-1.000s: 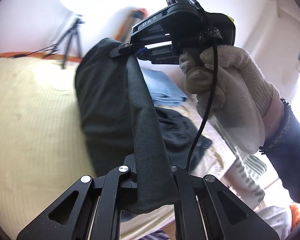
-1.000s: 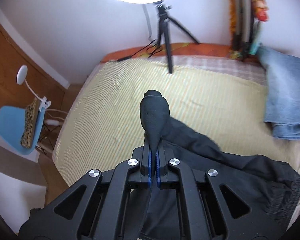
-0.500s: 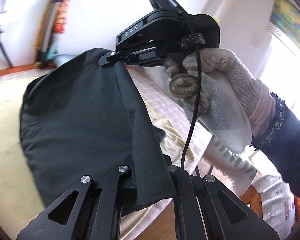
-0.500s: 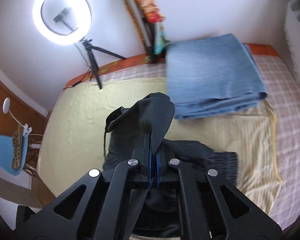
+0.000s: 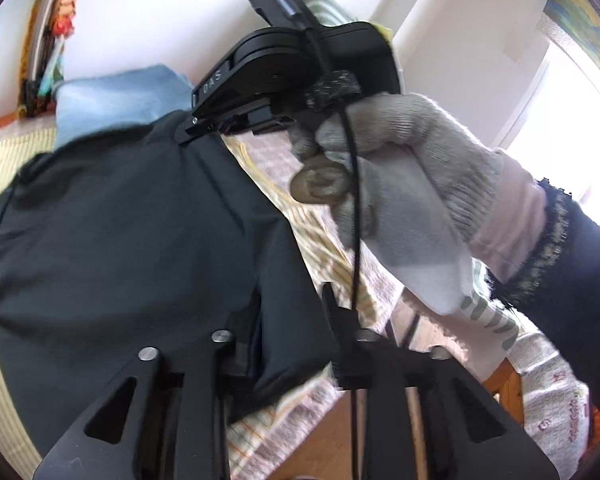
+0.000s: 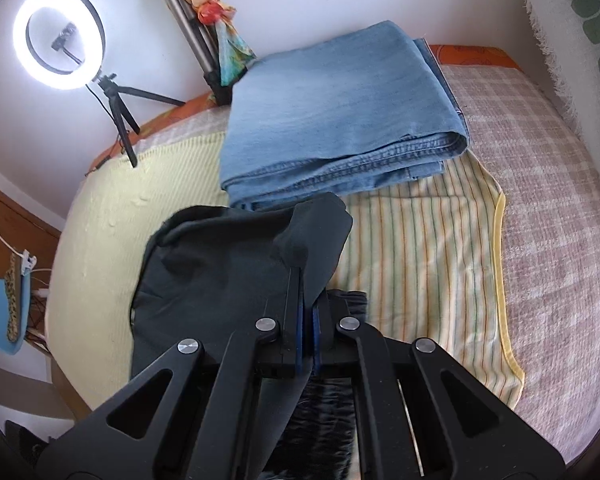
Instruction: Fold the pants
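Observation:
The black pants (image 5: pixel 120 240) hang in a broad sheet over the striped bedsheet (image 6: pixel 420 260), stretched between my two grippers. My left gripper (image 5: pixel 288 320) has its jaws opening; a corner of the fabric still lies between them, against the left finger, and the right finger stands clear of it. My right gripper (image 6: pixel 307 276) is shut on a bunched fold of the black pants (image 6: pixel 220 272). In the left wrist view the right gripper (image 5: pixel 192 130) clamps the far top edge of the cloth, held by a gloved hand (image 5: pixel 400 184).
Folded blue jeans (image 6: pixel 340 120) lie on the bed just beyond the pants, near the wall. A ring light (image 6: pixel 58 38) on a tripod stands at the bed's far left corner. A blue chair (image 6: pixel 0 312) is off the left edge. The bed's wooden edge (image 5: pixel 340 432) shows below my left gripper.
Both grippers swung sideways with the pants toward the folded jeans and sank a little. The left jaws, clamped on the cloth before, have parted. The right grip is unchanged.

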Action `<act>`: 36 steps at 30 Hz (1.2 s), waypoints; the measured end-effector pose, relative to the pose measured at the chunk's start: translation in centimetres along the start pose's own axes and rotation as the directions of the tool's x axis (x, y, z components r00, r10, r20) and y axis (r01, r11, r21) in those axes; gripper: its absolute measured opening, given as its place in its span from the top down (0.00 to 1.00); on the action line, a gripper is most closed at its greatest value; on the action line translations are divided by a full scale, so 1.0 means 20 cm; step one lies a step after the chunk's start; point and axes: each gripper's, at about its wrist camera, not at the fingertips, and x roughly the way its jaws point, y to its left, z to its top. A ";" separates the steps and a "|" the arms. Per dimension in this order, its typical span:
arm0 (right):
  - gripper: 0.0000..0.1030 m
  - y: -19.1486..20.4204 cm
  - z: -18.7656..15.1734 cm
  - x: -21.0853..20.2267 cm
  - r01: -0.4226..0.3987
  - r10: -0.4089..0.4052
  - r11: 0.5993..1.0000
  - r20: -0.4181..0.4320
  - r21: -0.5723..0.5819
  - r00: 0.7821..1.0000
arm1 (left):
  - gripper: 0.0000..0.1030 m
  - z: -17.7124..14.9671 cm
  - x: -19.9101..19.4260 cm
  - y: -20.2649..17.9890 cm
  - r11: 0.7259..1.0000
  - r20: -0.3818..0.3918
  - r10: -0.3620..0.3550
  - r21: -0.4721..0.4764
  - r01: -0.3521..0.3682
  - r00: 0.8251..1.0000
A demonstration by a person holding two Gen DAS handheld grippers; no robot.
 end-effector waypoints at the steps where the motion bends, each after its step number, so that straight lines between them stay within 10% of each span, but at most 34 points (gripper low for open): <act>1: 0.96 0.00 -0.01 0.02 0.010 -0.010 1.000 -0.004 -0.006 1.000 | 0.65 -0.01 -0.02 0.00 1.000 -0.008 0.003 0.009 -0.003 1.000; 10: 0.96 -0.03 -0.03 0.11 0.032 -0.033 0.999 -0.012 -0.033 0.999 | 0.51 -0.10 -0.38 0.11 0.997 0.040 0.062 -0.047 -0.060 0.997; 17: 0.45 -0.09 -0.12 -0.09 0.071 -0.072 0.997 0.029 0.014 0.997 | 0.51 -0.22 -0.52 0.37 0.976 0.059 0.185 -0.126 -0.177 0.981; 36: 0.32 -0.14 -0.34 0.06 -0.092 0.097 0.994 -0.097 0.055 0.990 | 0.51 -0.20 -0.36 0.85 0.897 -0.019 0.162 -0.414 -0.156 0.987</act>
